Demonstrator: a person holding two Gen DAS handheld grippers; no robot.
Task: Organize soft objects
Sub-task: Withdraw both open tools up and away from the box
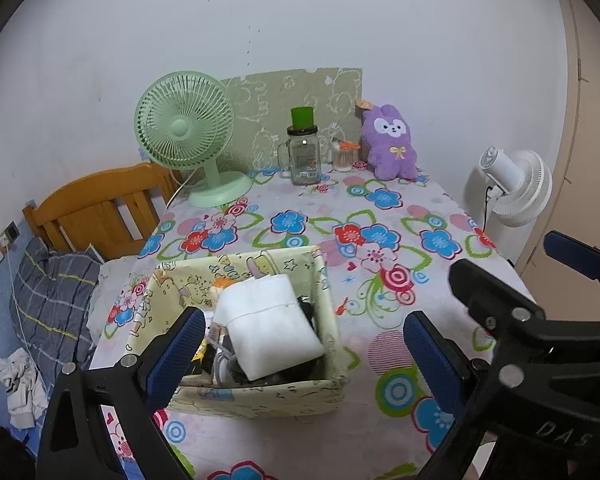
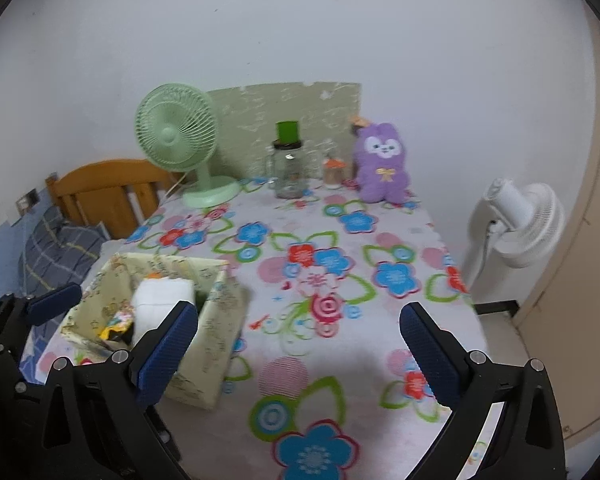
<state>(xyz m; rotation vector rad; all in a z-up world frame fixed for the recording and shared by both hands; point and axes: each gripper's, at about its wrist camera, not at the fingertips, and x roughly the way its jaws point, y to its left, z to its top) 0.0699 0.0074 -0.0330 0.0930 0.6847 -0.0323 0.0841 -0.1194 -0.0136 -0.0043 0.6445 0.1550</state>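
Note:
A pale yellow fabric storage box [image 1: 256, 398] [image 2: 214, 340] stands on the flowered tablecloth. A white folded soft item [image 1: 268, 328] [image 2: 158, 300] lies on top of its contents. A purple plush rabbit [image 1: 389, 144] [image 2: 382, 164] sits upright at the table's far edge against the wall. My left gripper [image 1: 306, 354] is open and empty, just above the box. My right gripper [image 2: 300, 352] is open and empty over the cloth to the right of the box. The right gripper also shows in the left wrist view [image 1: 512, 292].
A green desk fan [image 1: 188, 140] [image 2: 180, 144], a glass jar with a green lid [image 1: 303, 152] [image 2: 288, 164] and a small orange-lidded jar [image 1: 345, 156] stand along the back wall. A white fan [image 1: 512, 184] [image 2: 520, 224] stands right of the table. A wooden bed headboard [image 1: 100, 208] is on the left.

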